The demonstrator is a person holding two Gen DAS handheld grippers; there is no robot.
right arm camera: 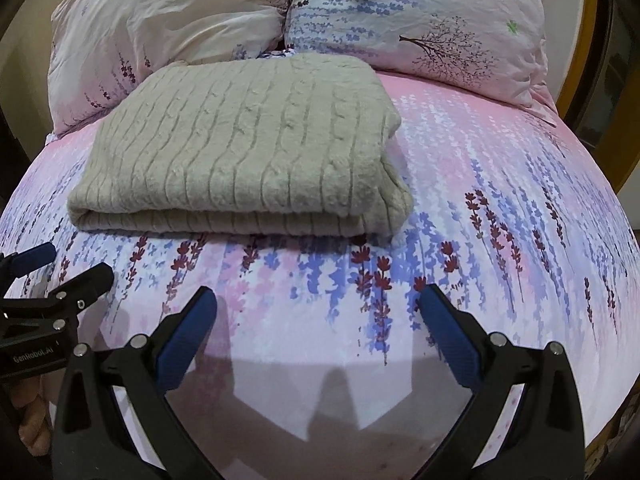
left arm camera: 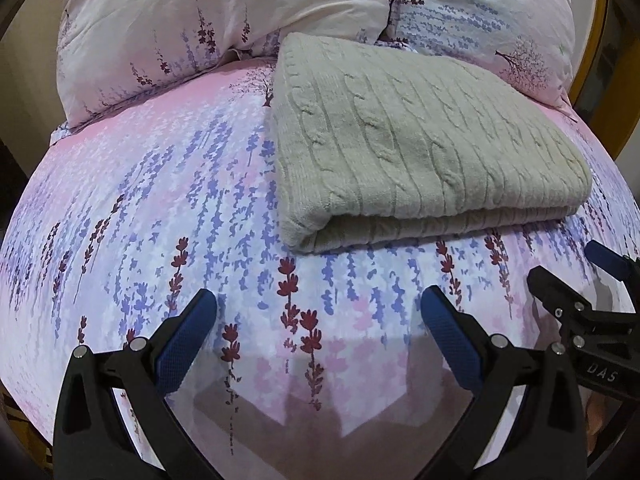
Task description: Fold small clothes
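A beige cable-knit sweater (left arm camera: 416, 136) lies folded into a thick rectangle on the bed; it also shows in the right wrist view (right arm camera: 248, 148). My left gripper (left arm camera: 318, 308) is open and empty, hovering over the sheet in front of the sweater's folded front edge. My right gripper (right arm camera: 318, 304) is open and empty, also in front of the sweater. The right gripper shows at the right edge of the left wrist view (left arm camera: 576, 276). The left gripper shows at the left edge of the right wrist view (right arm camera: 68, 268). Neither touches the sweater.
The bed sheet (left arm camera: 160, 208) is pink and lilac with a lavender flower print. Two matching pillows (left arm camera: 208, 20) (right arm camera: 424, 12) lean at the head of the bed, right behind the sweater. A wooden bed frame (right arm camera: 600, 92) curves along the right side.
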